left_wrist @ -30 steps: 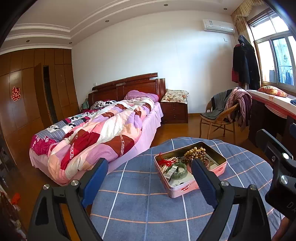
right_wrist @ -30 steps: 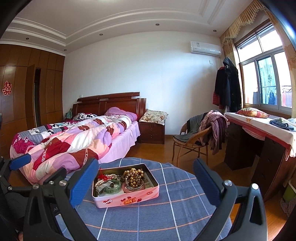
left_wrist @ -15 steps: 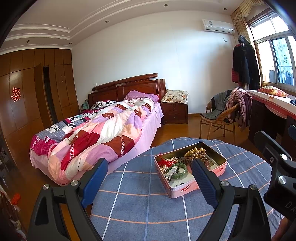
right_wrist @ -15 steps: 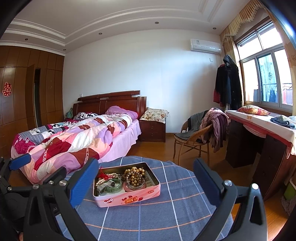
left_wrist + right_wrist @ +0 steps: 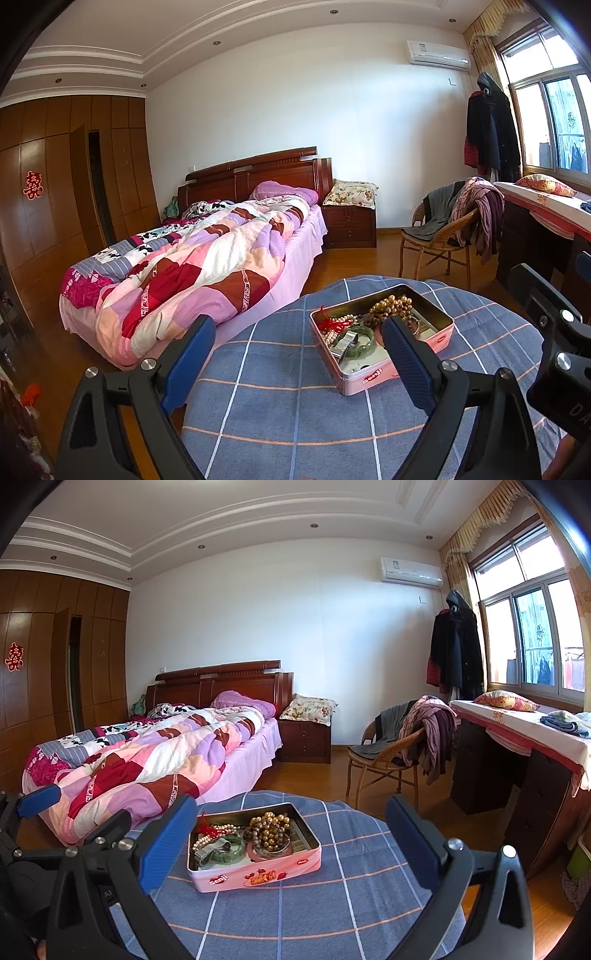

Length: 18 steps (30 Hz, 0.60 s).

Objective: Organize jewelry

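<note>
In front of the right gripper [image 5: 291, 827], a little toward its left finger, the pink tin [image 5: 255, 871] stands on the blue checked tablecloth [image 5: 332, 904]. Its fingers are wide apart and hold nothing. Inside the tin lie a string of brown beads [image 5: 269, 827], a green bangle [image 5: 229, 847] and white pearls [image 5: 201, 843]. The left gripper [image 5: 299, 341] is also spread wide and empty; the tin is ahead of it, partly behind its right finger [image 5: 402, 350].
</note>
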{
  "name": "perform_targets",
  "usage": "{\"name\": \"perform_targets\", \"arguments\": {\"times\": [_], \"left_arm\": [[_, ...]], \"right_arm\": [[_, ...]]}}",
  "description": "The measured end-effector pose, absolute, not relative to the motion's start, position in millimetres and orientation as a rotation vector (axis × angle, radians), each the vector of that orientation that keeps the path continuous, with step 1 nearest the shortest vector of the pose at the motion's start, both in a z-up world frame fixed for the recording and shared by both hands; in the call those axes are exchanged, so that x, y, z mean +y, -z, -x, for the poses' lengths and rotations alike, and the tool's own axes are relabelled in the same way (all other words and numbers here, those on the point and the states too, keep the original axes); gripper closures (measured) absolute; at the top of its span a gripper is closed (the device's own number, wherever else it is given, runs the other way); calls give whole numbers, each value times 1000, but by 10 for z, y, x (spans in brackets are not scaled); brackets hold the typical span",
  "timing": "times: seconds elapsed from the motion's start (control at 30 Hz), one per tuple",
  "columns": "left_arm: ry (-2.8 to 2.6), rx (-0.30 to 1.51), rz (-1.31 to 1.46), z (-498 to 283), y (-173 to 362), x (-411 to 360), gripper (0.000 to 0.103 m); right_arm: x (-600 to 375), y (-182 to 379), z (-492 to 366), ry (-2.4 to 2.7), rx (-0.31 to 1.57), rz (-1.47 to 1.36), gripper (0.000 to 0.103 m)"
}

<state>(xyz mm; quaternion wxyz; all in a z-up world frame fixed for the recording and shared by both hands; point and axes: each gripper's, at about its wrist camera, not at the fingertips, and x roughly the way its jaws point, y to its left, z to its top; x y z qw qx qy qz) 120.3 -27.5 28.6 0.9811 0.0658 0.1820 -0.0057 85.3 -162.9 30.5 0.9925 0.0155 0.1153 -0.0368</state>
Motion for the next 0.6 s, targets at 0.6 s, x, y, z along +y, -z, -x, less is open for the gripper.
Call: {"name": "perform_targets", "arguments": {"times": [0.6], "left_arm": [[-10,354,-142,-1200,-328,-311,11]], "right_arm": [[-1627,-319,-848,76,231,-30,0]]}}
